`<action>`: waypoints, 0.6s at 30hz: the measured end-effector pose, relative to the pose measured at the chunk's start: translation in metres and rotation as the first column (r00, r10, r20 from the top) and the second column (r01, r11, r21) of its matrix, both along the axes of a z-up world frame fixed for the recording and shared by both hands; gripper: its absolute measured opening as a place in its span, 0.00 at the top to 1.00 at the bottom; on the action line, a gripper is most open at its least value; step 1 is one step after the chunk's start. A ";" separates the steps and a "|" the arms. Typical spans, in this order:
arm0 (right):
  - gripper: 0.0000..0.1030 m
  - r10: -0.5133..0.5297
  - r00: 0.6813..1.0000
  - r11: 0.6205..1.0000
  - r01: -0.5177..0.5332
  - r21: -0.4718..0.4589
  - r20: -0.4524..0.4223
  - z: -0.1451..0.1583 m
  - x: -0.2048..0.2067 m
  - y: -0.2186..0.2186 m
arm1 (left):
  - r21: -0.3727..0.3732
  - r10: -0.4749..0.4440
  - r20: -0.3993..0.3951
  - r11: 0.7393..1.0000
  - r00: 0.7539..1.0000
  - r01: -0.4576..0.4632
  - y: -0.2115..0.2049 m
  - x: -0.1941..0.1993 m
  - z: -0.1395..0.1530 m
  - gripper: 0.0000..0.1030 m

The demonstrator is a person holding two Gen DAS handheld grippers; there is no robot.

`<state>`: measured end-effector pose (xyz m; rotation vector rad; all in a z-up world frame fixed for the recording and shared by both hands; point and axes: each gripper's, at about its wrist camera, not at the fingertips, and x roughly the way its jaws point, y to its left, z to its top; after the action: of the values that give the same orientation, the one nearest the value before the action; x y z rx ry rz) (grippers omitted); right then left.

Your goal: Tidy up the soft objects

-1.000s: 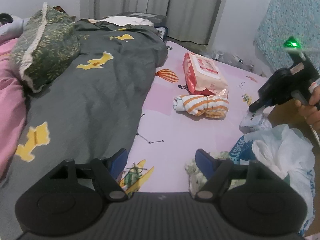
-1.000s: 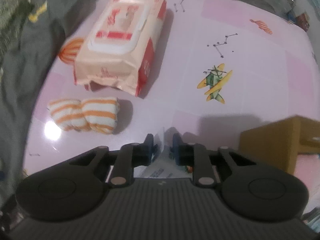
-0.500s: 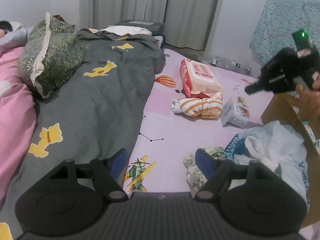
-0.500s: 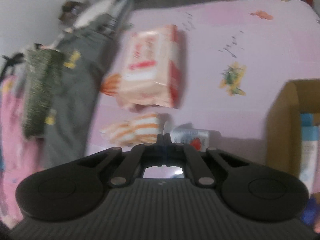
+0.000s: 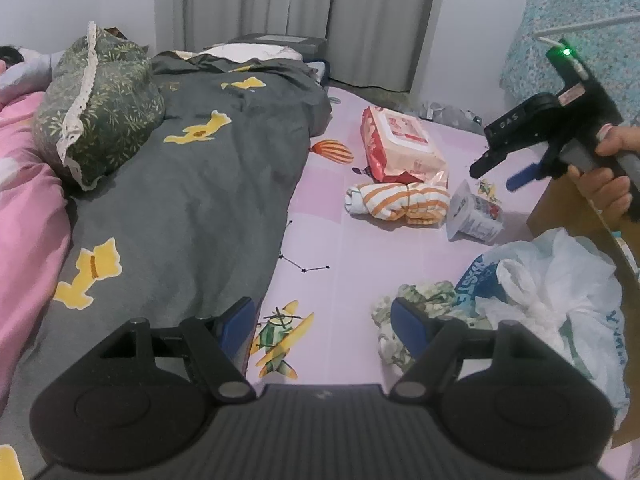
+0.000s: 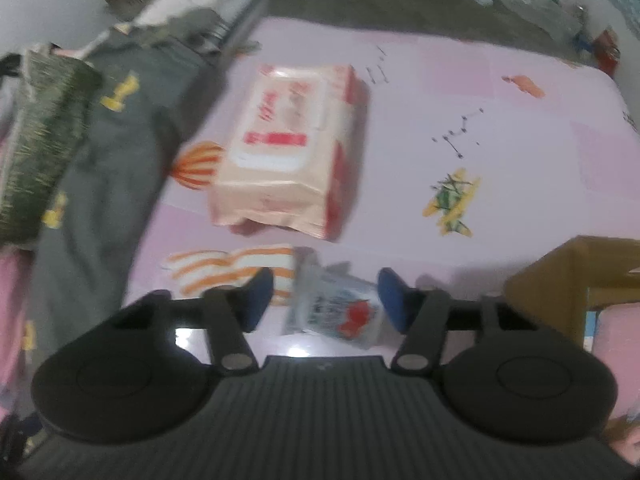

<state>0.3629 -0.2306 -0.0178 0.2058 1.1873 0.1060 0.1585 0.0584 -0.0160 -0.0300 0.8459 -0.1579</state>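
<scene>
A small white packet (image 5: 476, 212) with red print lies on the pink sheet, touching the orange-striped rolled cloth (image 5: 396, 200). Behind them sits a pink wipes pack (image 5: 400, 148). My right gripper (image 5: 496, 176), held by a hand, hovers above the packet, its jaws opening. In the right wrist view the packet (image 6: 336, 312) lies below and between the spread fingers of the right gripper (image 6: 325, 286), which do not press on it; the striped cloth (image 6: 224, 268) is just left. My left gripper (image 5: 322, 320) is open and holds nothing, with a green patterned cloth (image 5: 424, 296) by its right finger.
A white plastic bag (image 5: 552, 292) lies at the right beside a cardboard box (image 5: 556, 208). A grey blanket (image 5: 192, 184) with yellow shapes covers the left half of the bed, and a green pillow (image 5: 100, 100) rests on it. Curtains hang behind.
A second ago the right gripper pinched the packet; now the packet lies on the sheet by the striped cloth. The right gripper has lifted and its jaws have spread. The left gripper stayed put.
</scene>
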 end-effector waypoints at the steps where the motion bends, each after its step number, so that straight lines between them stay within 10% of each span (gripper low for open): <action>1: 0.33 -0.011 1.000 1.000 0.011 0.000 -0.025 -0.007 0.003 -0.002 | 0.001 0.002 -0.005 1.000 1.000 -0.002 0.000 0.001 -0.001 0.26; 5: 0.23 -0.054 0.990 0.997 0.061 0.044 -0.134 -0.036 0.016 -0.006 | 0.002 0.007 -0.010 1.000 1.000 -0.007 0.003 0.002 -0.004 0.26; 8: 0.34 -0.079 0.981 0.994 0.091 0.060 -0.177 -0.052 0.017 -0.004 | 0.004 0.010 -0.010 1.000 1.000 -0.010 0.005 0.001 -0.004 0.26; 18: 0.38 -0.063 0.992 0.961 0.089 0.263 -0.105 -0.019 -0.019 0.001 | 0.026 -0.005 -0.010 1.000 1.000 0.005 0.016 -0.025 -0.001 0.26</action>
<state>0.3444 -0.2292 -0.0365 0.4988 1.2569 0.1910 0.1339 0.0747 -0.0172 -0.0045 0.8578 -0.1516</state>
